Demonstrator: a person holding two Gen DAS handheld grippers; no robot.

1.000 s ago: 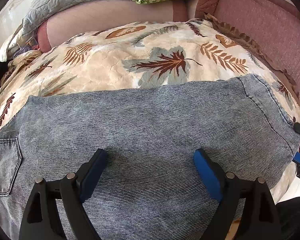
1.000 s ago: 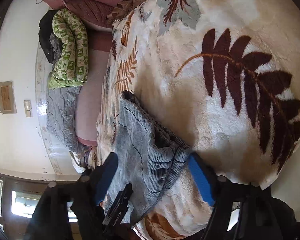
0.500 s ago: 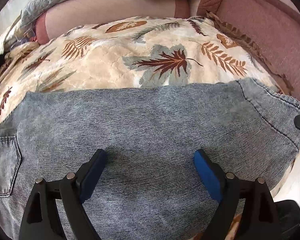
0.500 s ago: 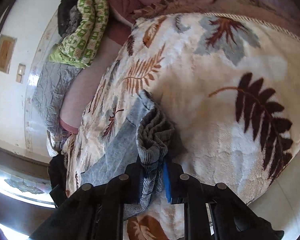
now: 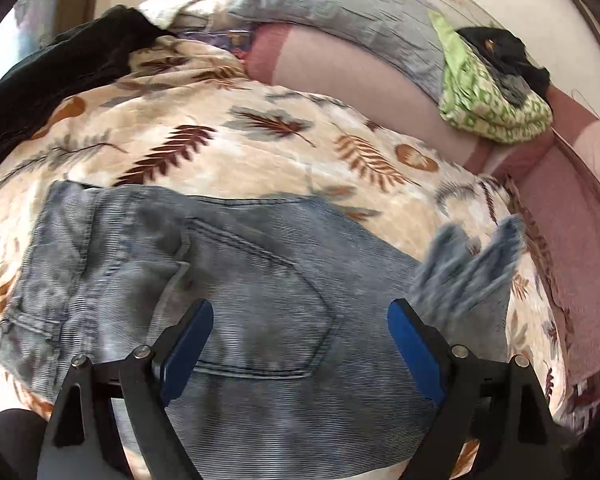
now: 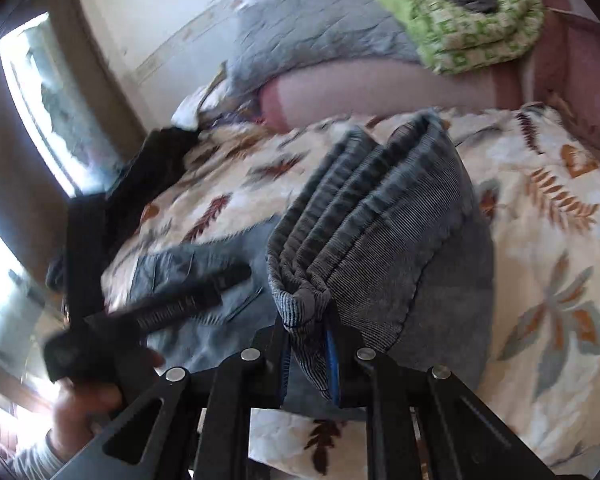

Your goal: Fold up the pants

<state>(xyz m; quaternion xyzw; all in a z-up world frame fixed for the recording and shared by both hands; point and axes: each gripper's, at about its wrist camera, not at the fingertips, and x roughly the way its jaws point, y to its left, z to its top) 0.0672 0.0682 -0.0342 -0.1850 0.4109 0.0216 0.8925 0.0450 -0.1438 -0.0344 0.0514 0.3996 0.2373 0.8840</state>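
Note:
Light blue denim pants [image 5: 236,280] lie on a leaf-print blanket [image 5: 220,152], back pocket up, waistband to the left. My left gripper [image 5: 300,340] is open and empty, hovering over the pocket area. The lifted leg ends [image 5: 468,272] show blurred at its right. In the right wrist view my right gripper [image 6: 308,344] is shut on the stacked leg hems [image 6: 372,216] and holds them raised above the rest of the pants [image 6: 204,280]. The left gripper [image 6: 160,312] shows there blurred at the lower left.
A pink bolster [image 5: 360,76], a grey quilt [image 5: 340,12] and a green patterned folded blanket [image 5: 496,100] lie at the back of the bed. Dark clothing [image 5: 52,76] sits at the far left. A window [image 6: 48,100] is on the left wall.
My right gripper shut on the leg hems and lifted them up and over toward the waist end. My left gripper moved left from mid-leg to over the back pocket.

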